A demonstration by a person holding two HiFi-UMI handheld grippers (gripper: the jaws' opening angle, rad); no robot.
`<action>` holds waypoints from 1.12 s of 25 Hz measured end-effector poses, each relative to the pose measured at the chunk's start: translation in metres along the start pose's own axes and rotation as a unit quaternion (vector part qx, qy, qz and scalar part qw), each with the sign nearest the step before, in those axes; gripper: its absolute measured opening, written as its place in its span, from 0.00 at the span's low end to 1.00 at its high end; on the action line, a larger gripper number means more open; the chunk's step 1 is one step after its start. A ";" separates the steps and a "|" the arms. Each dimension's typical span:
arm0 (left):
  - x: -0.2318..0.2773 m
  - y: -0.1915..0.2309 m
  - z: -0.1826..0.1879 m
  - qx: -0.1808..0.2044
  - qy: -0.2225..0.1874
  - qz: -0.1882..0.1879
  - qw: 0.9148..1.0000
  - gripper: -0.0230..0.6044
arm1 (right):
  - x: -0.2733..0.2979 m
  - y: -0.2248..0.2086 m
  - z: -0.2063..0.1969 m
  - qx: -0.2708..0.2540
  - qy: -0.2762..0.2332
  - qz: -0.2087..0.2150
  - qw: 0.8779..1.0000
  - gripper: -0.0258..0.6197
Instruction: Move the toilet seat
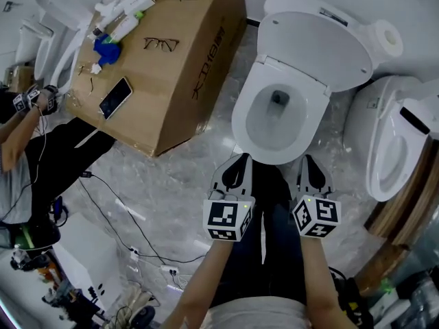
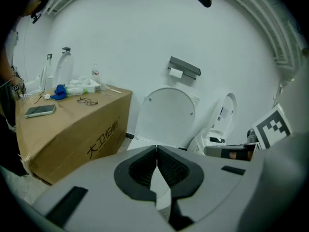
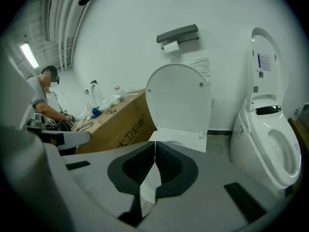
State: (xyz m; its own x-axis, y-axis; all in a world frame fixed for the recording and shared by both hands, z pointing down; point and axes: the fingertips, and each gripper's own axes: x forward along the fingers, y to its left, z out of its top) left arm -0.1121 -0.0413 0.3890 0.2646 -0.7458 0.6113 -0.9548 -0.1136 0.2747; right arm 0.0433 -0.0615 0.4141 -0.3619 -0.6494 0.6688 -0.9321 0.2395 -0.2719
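A white toilet (image 1: 274,112) stands ahead of me, its seat ring (image 1: 248,125) lying flat on the bowl and its lid (image 1: 315,46) raised against the tank. The lid stands upright in the left gripper view (image 2: 166,112) and in the right gripper view (image 3: 178,100). My left gripper (image 1: 238,159) hangs just short of the bowl's front rim, shut with nothing between its jaws (image 2: 157,150). My right gripper (image 1: 313,160) is beside it at the rim's front right, also shut and empty (image 3: 155,145). Neither touches the toilet.
A large cardboard box (image 1: 185,74) to the toilet's left carries glasses (image 1: 161,44), a phone (image 1: 115,97) and bottles. A second toilet (image 1: 391,142) stands close on the right. A person (image 1: 27,136) sits at far left. Cables (image 1: 116,218) trail over the marble floor.
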 end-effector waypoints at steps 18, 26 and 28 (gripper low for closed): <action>0.057 0.039 -0.109 -0.047 0.075 -0.011 0.996 0.07 | 0.050 -0.028 -0.100 0.030 0.043 -0.024 0.998 0.07; 0.080 0.046 -0.147 -0.066 0.100 -0.003 0.993 0.07 | 0.067 -0.045 -0.141 0.054 0.078 -0.033 0.995 0.07; 0.086 0.047 -0.157 -0.077 0.108 -0.006 0.991 0.07 | 0.070 -0.048 -0.147 0.060 0.080 -0.030 0.995 0.07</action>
State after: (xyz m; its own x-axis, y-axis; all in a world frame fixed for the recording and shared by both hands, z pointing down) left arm -0.1127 -0.0079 0.5707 0.3138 -0.5858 0.7473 -0.9238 -0.0067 0.3827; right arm 0.0605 -0.0127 0.5756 -0.3122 -0.5344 0.7854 -0.9470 0.1098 -0.3017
